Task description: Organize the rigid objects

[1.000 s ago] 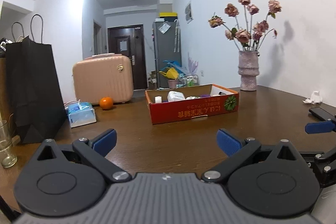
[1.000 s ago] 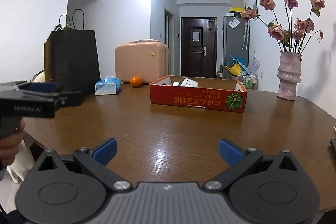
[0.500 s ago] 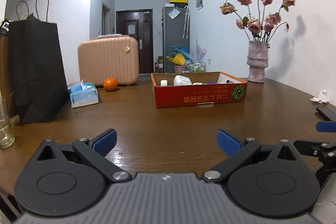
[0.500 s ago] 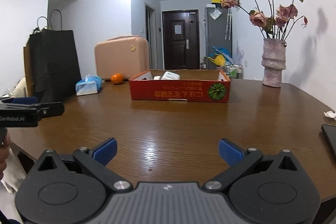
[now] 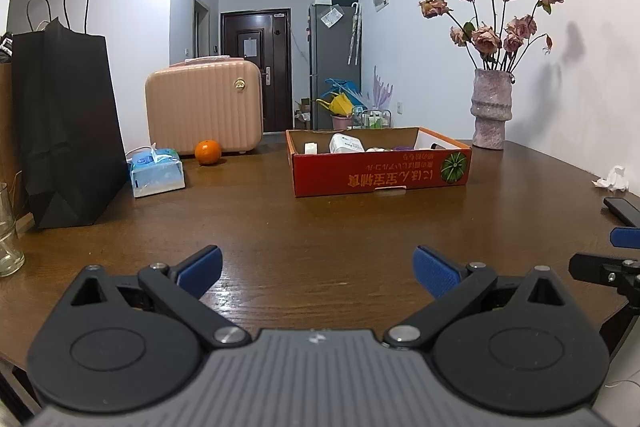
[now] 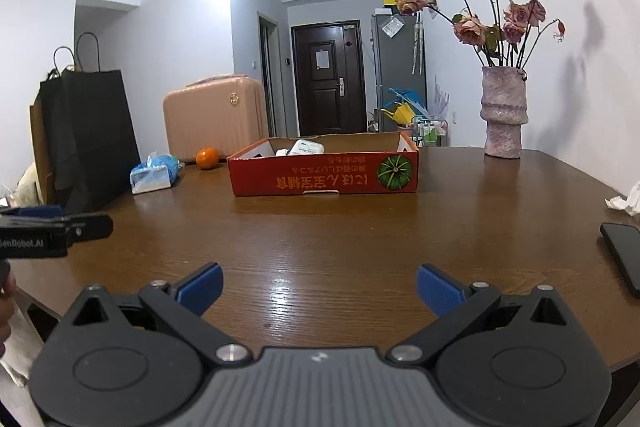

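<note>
A red cardboard tray (image 5: 380, 179) (image 6: 324, 175) stands on the brown wooden table (image 5: 320, 227) (image 6: 340, 235), far ahead of both grippers. Inside it lie a white box (image 5: 346, 143) (image 6: 306, 147) and other small items, mostly hidden by its wall. An orange (image 5: 208, 151) (image 6: 207, 158) and a blue tissue pack (image 5: 157, 174) (image 6: 154, 174) lie left of the tray. My left gripper (image 5: 316, 269) hovers open over the near table with nothing between its fingers. My right gripper (image 6: 319, 285) is likewise open and empty.
A black paper bag (image 5: 66, 131) (image 6: 88, 135) and a glass (image 5: 8, 235) stand at the left. A pink case (image 5: 204, 107) sits behind the orange. A vase of roses (image 5: 491, 115) (image 6: 503, 111) stands back right. A black phone (image 6: 624, 255) and crumpled tissue (image 5: 612, 179) lie right.
Both cameras have shifted and levelled: the tray now sits nearer the middle of each view. Both grippers stay open and empty.
</note>
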